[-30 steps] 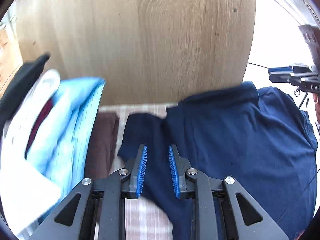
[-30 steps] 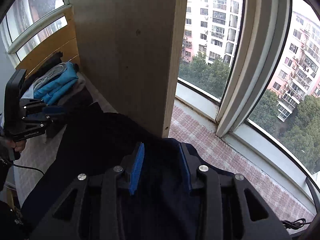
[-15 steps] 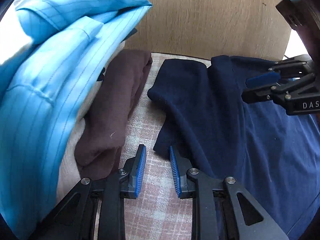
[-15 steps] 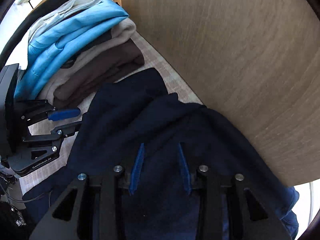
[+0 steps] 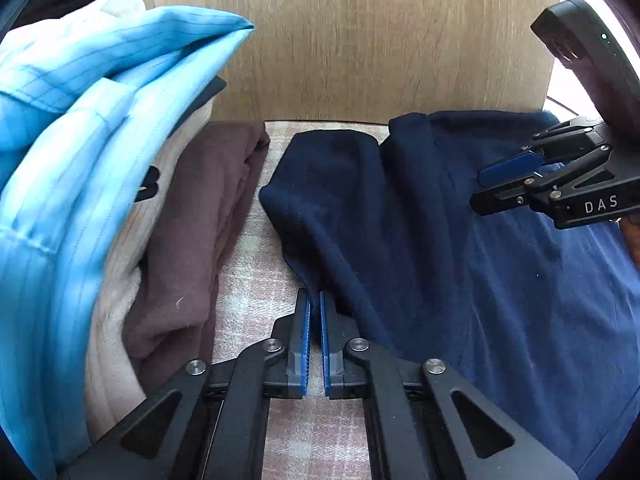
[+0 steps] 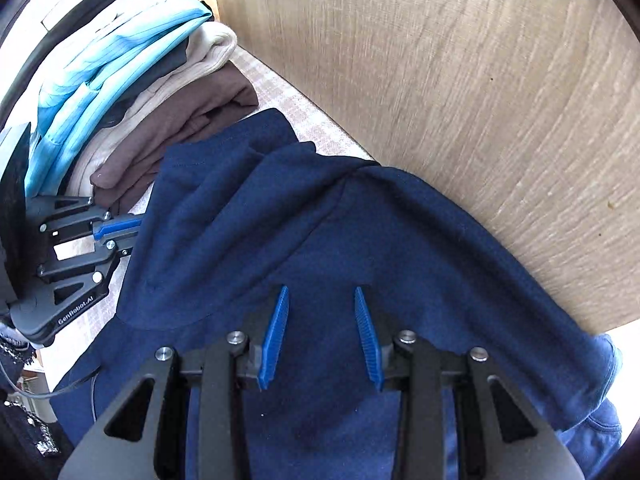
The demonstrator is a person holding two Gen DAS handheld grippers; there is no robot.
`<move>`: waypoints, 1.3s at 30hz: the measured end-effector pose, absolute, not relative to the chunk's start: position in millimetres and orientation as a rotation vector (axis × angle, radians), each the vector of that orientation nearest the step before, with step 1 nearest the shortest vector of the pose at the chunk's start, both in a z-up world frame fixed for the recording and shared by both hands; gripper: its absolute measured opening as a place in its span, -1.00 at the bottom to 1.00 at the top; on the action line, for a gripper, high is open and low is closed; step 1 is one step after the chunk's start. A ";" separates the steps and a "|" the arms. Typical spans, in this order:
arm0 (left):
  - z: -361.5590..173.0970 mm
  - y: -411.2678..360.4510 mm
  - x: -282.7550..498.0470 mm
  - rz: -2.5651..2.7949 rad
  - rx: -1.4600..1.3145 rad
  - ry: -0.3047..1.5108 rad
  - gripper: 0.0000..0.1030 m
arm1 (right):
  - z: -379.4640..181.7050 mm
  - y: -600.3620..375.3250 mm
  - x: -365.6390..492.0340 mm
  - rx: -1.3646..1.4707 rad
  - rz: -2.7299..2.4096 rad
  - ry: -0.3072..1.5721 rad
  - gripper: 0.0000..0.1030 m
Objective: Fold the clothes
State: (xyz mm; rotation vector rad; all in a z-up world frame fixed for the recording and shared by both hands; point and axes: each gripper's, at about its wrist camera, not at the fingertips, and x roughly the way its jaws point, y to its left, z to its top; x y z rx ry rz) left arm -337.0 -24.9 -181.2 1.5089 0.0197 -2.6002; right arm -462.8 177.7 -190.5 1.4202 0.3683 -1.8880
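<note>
Left wrist view: left claw (image 5: 314, 304) is pinching the navy garment (image 5: 460, 272) sleeve edge at 6 o'clock; right claw (image 6: 320, 316), open and empty, is hovering above. Next: likely folding the sleeve inward.

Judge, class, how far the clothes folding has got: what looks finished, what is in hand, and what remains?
Done: a stack of folded clothes sits to the left. In hand: the left gripper is shut on the edge of the navy shirt, near its sleeve, while the right gripper hovers open above the shirt's body. Left: the shirt lies spread out on the checked cloth, unfolded, and not yet stacked.
</note>
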 end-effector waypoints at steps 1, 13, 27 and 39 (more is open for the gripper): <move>-175.0 -28.2 -330.7 -2.585 1.469 0.014 -0.93 | -190.6 180.2 -464.9 1.431 -1.893 0.356 -0.33; -164.9 -15.9 -297.2 -2.539 1.372 -0.071 -0.93 | -161.9 171.6 -471.1 1.430 -1.930 0.333 -0.34; -197.8 -5.0 -309.5 -2.563 1.454 0.007 -0.93 | -196.2 40.2 -506.6 1.343 -1.717 0.560 -0.13; -154.9 -2.4 -297.5 -2.679 1.272 0.115 -0.93 | -107.0 47.0 -487.5 1.063 -1.758 0.394 -0.94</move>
